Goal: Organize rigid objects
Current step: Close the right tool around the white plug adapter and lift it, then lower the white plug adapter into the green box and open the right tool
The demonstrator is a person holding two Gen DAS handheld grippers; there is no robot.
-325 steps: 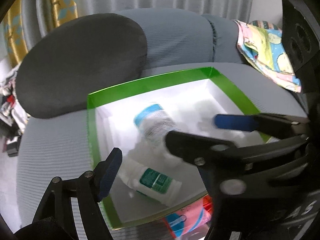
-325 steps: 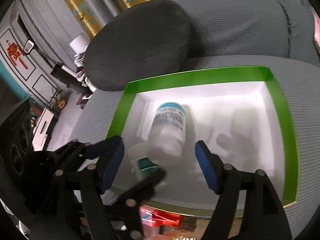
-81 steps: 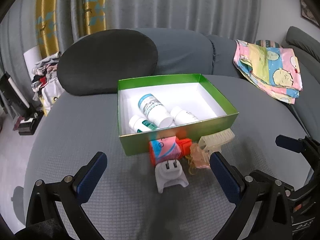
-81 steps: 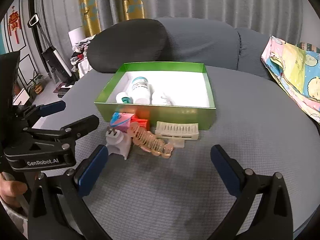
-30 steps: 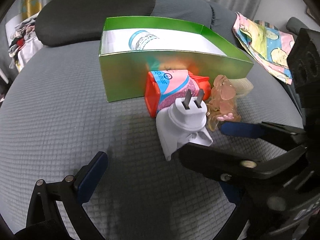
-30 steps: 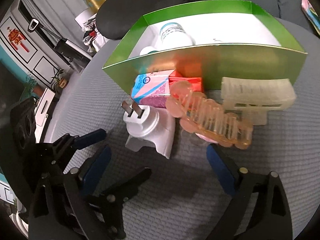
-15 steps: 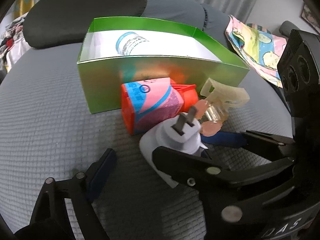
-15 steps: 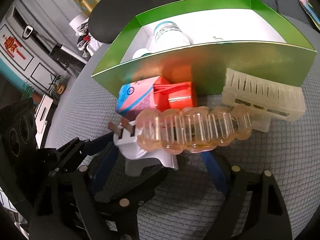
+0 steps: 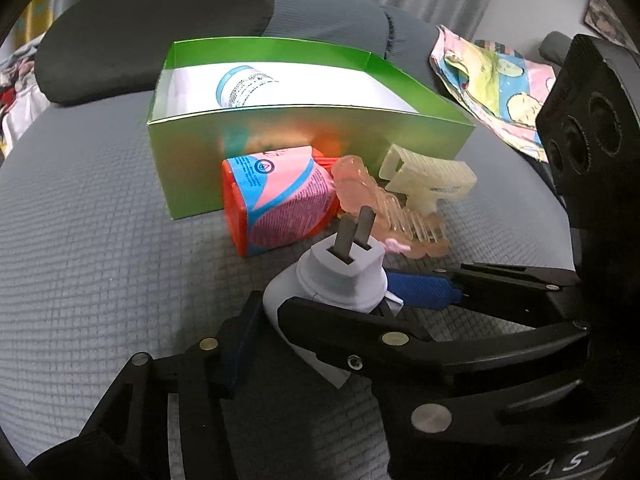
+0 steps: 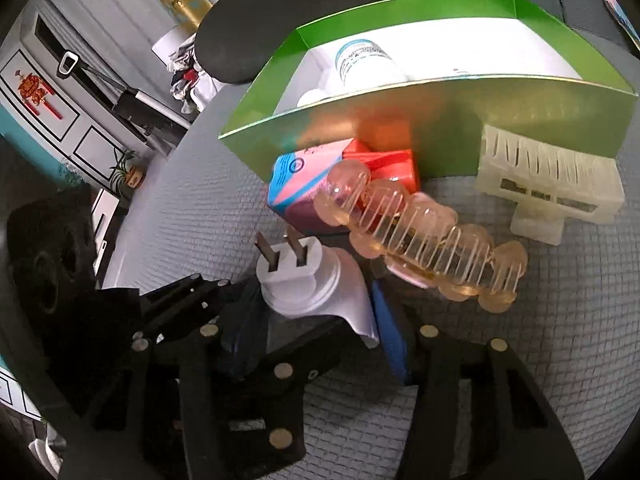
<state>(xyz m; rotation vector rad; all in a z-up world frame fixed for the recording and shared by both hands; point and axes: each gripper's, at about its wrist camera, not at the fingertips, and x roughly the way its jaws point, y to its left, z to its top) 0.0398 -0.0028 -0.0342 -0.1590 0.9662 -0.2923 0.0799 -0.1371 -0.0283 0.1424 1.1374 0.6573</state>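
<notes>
A white plug adapter [image 9: 340,276] with two metal prongs lies on the grey cushion in front of a green box [image 9: 304,140]. Both grippers close around it: my left gripper [image 9: 320,312] pinches its body, and my right gripper [image 10: 316,320] has its blue pads on either side of the same adapter [image 10: 308,276]. A peach hair claw clip [image 10: 420,240] lies just right of the adapter. A pink and orange carton [image 9: 276,204] and a cream clip [image 10: 548,188] rest against the box. A white bottle with a blue label [image 10: 364,64] lies inside the box.
A dark round cushion [image 9: 152,32] and the grey sofa back stand behind the box. A colourful cloth [image 9: 496,84] lies at the right. A white cabinet [image 10: 48,100] and floor clutter show at the left of the right wrist view.
Both grippers have moved in low and closed from wide open onto the white plug adapter. The adapter has tipped so its prongs point up.
</notes>
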